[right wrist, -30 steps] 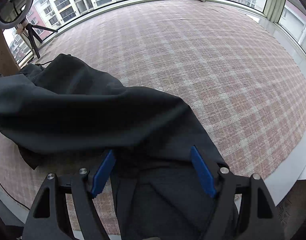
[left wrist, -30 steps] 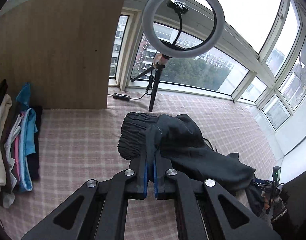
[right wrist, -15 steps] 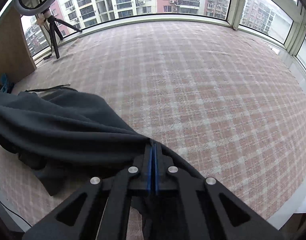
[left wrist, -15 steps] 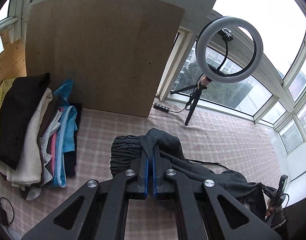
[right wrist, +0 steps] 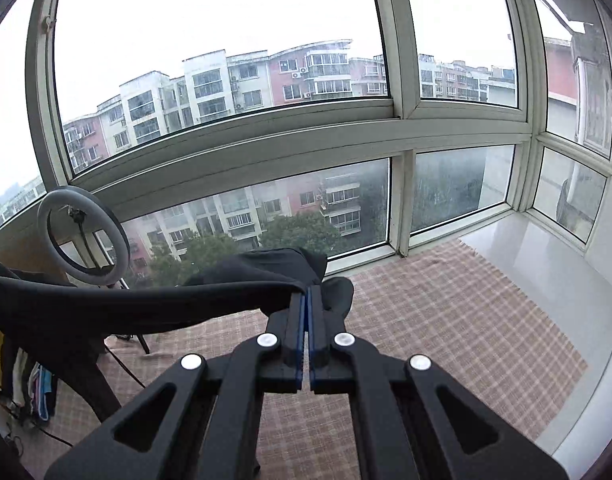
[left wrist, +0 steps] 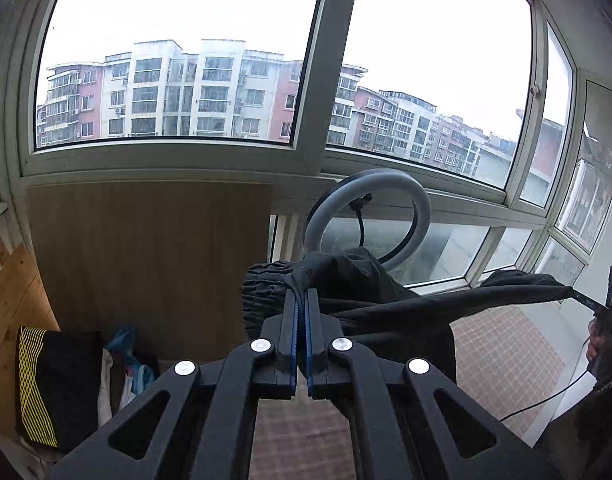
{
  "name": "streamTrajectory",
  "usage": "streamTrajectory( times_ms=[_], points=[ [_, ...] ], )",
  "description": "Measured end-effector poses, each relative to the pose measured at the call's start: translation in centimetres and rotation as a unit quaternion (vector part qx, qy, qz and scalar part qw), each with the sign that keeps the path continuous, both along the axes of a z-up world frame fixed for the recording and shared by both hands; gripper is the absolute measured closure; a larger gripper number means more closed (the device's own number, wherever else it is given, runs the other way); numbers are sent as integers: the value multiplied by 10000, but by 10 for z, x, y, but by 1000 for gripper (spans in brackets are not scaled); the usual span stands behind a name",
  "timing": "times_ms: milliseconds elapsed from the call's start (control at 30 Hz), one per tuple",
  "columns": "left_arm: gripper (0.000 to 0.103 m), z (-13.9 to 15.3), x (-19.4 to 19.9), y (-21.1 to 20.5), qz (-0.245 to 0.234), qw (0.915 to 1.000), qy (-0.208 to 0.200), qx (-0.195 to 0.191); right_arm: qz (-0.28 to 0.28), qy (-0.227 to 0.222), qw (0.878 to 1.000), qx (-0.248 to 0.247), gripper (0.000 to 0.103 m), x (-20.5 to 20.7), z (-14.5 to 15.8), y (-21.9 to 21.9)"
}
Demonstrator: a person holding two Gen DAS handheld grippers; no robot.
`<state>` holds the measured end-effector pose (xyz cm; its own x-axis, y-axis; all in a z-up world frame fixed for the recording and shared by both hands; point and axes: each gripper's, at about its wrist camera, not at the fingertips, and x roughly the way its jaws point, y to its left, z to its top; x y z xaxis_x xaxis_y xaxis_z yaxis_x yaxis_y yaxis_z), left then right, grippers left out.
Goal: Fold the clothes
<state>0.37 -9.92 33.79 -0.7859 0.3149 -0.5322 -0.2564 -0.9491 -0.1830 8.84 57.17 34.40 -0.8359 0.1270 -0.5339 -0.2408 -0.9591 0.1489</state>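
Left gripper (left wrist: 300, 296): fingers pressed together, pinching the gathered waistband end of the dark trousers (left wrist: 385, 304)
Right gripper (right wrist: 306, 294): fingers pressed together, pinching the other end of the trousers (right wrist: 154, 308)
Trousers: held up in the air between both grippers, stretched into a taut band above the checked cloth (right wrist: 445, 320), with slack fabric hanging below
Done: garment is gripped at both ends and raised off the surface
Left to do: no fold is visible; it seems the trousers must be laid flat or doubled over, then added to the pile, so the task looks early for this piece
Left view only: stack of folded clothes (left wrist: 58, 384) at near left by a wooden board (left wrist: 146, 264), and the right hand far right holding its tool
Right view only: bare white sill (right wrist: 545, 272) at far right and open checked cloth below the garment
Both views: ring light (left wrist: 367, 220) on a stand by the window
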Motion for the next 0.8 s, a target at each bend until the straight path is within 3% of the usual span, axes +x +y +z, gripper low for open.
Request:
streamTrajectory(
  times_ms=[67,133,200,300,367,433,500,567,600,667,700,767,800],
  points=[
    [102,-48,27,-25,159,9989,-411,-151,85,-212,9994,-252,102,26,-34,-7],
    [103,-105,53,-50,468,9941,-916,-355,17,-653,9965,-513,102,53,-90,-18],
    [103,-167,77,-81,704,9838,-1644,-152,-45,-1292,9877,-876,102,77,-155,-29],
    [103,-245,104,-114,1177,9596,-2554,-37,41,-2539,9553,-1512,102,102,-252,-47],
    [103,-279,117,-128,1391,9474,-2882,92,98,-3196,9367,-1425,102,108,-287,-60],
    [103,-289,111,-117,1282,9485,-2896,46,235,-3467,9293,-1253,99,102,-293,-71],
    [102,-292,99,-97,1043,9535,-2826,-44,396,-3383,9353,-959,97,90,-279,-83],
    [78,-289,78,-66,667,9603,-2703,-159,614,-3232,9423,-623,84,75,-263,-95],
    [57,-288,65,-48,434,9635,-2633,-195,699,-3161,9449,-489,74,69,-257,-99],
    [46,-287,36,-14,-7,9679,-2498,-264,843,-3043,9484,-270,71,58,-248,-106],
    [46,-287,20,3,-183,9689,-2447,-305,888,-3018,9490,-219,71,54,-245,-109],
    [44,-290,-11,28,-400,9672,-2492,-293,964,-2973,9498,-145,70,49,-242,-113],
    [38,-295,-26,40,-544,9645,-2575,-201,987,-2958,9500,-144,69,48,-242,-116]
  ],
)
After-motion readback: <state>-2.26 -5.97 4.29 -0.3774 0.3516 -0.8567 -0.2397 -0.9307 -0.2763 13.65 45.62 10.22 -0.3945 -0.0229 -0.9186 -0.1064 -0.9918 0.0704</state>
